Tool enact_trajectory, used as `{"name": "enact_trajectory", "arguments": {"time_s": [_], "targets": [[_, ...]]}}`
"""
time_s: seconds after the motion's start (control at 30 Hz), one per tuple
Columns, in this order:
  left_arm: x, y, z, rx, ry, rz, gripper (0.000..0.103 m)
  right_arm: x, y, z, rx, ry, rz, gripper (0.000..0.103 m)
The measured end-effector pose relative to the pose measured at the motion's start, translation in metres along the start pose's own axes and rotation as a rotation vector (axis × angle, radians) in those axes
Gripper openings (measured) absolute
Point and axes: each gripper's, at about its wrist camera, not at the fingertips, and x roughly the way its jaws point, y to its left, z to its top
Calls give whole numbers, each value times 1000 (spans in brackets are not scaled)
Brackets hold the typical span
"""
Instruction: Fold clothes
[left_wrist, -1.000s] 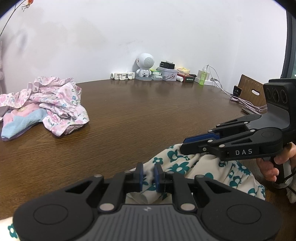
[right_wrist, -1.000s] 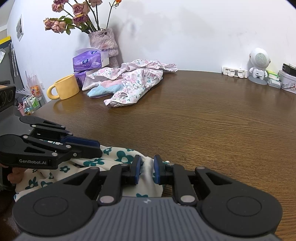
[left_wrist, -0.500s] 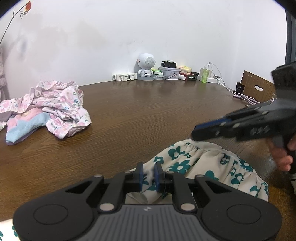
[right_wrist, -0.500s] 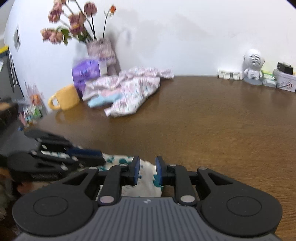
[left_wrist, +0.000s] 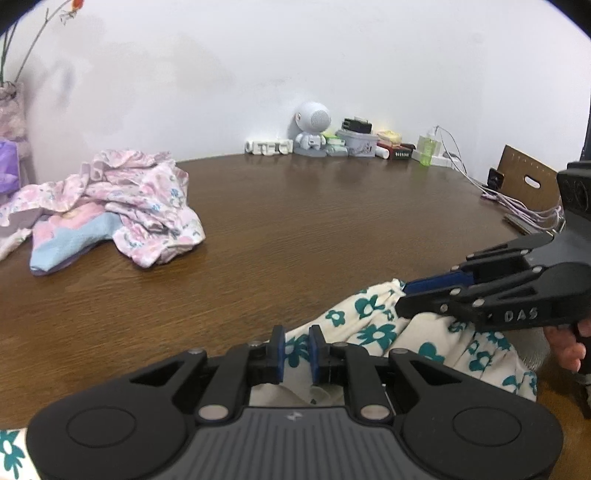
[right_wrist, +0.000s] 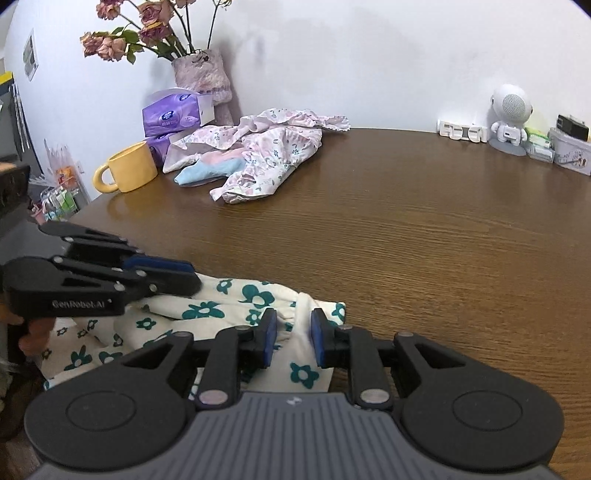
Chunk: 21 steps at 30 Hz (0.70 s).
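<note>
- Left wrist view: the left gripper (left_wrist: 295, 349) is seen clenched on a fold of the cream garment with teal flowers (left_wrist: 373, 332), the cloth pinched between its two blue pads.
- The garment is spread from the jaws toward 3 o'clock along the near edge of the wooden table (left_wrist: 314, 229), its long axis running left to right.
- At 3 o'clock the right gripper (left_wrist: 406, 295) is seen side-on at the garment's far gathered edge; whether cloth is held by it cannot be told from here.
- One heap of pink floral clothes (left_wrist: 122, 206) is seen at 10 o'clock, well apart.
- Right wrist view: the right gripper (right_wrist: 291, 341) is seen released, a gap left between its pads, with a ridge of the cream garment (right_wrist: 221, 306) lying in that gap but not pinched.
- The cloth is spread from here toward 9 o'clock, where the left gripper (right_wrist: 192, 278) is seen resting on it.
- The left gripper is judged the only one with a hold, so the right must be closed on the ridge at 12 o'clock before any fold.
- Counted: two grippers, one teal-flowered garment, one pink heap (right_wrist: 266, 155) at 11 o'clock, one yellow mug (right_wrist: 129, 168), one vase of flowers (right_wrist: 201, 74).
</note>
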Motion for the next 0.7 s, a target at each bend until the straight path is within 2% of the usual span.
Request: {"name": "enact_trajectory", "arguments": {"time_s": [0.1,0.17,0.3,0.4,0.5,0.57,0.63,0.7], "targets": [[-9,-14,2,15,-44,-69,11,0,2,-1,-12,-2,-12,19],[-14,-25,3,28,-58,-129,14,0,3,-1,-15,-3,-16,19],[-1,-39,-4,66,14,-66,14,0,5,-1,-23,-7,-22,20],[3,-29,-5,7,34,-94,14,-5,2,1,-3,-17,-12,21],[4,-23,-5,-9,41,-100,13,-18,-5,4,38,-57,7,23],[0,-22,-5,-13,37,-93,13,-25,-9,4,61,-65,33,25],[-4,-23,-3,-22,20,-91,13,-23,-11,1,72,-36,52,25],[-12,-29,2,-21,-27,-129,14,-17,-10,-2,67,-1,47,25]]}}
